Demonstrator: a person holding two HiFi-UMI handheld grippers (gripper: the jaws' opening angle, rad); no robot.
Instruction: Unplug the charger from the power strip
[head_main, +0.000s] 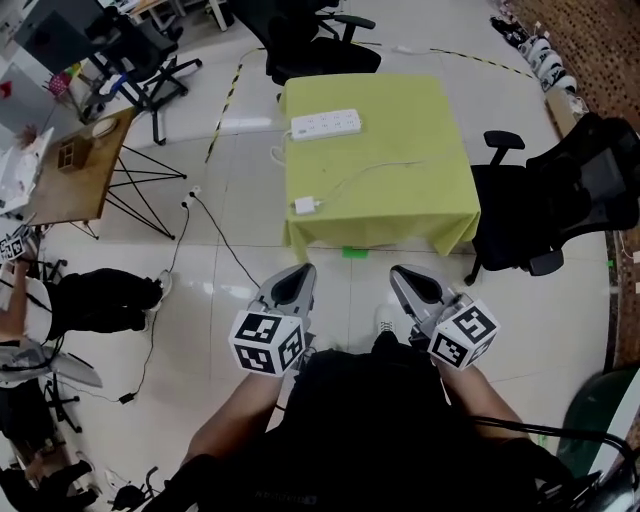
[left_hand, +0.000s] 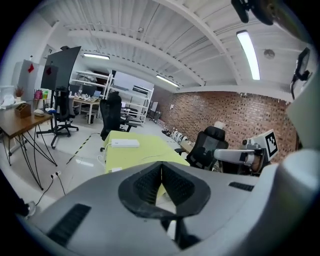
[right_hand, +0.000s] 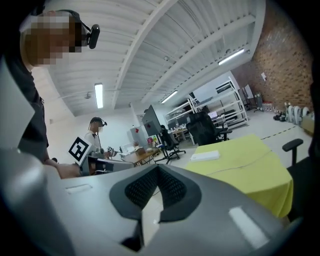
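A person's dark-clothed torso fills the bottom of the head view, with both forearms reaching forward; each hand holds a grey two-jaw tool carrying a cube of black-and-white square markers; the left gripper and the right gripper point side by side toward a table, well short of it, over a pale tiled floor; in the left gripper view the ribbed black pads are pressed together at the tip with nothing between them; the right gripper view shows the same, its pads closed and empty; ahead stands a low square table draped in a yellow-green cloth; a long white power strip lies flat near the table's far left corner, its cord dropping off the left edge; the charger, a small white rectangular block, lies flat on the cloth near the front left edge, apart from the strip; a thin white cable runs from it in a loose curve toward the middle of the cloth; a black office chair sits just beside the table on the right, another black chair beyond its far side; a wooden table on thin black legs stands to the left; a dark cord trails across the floor.
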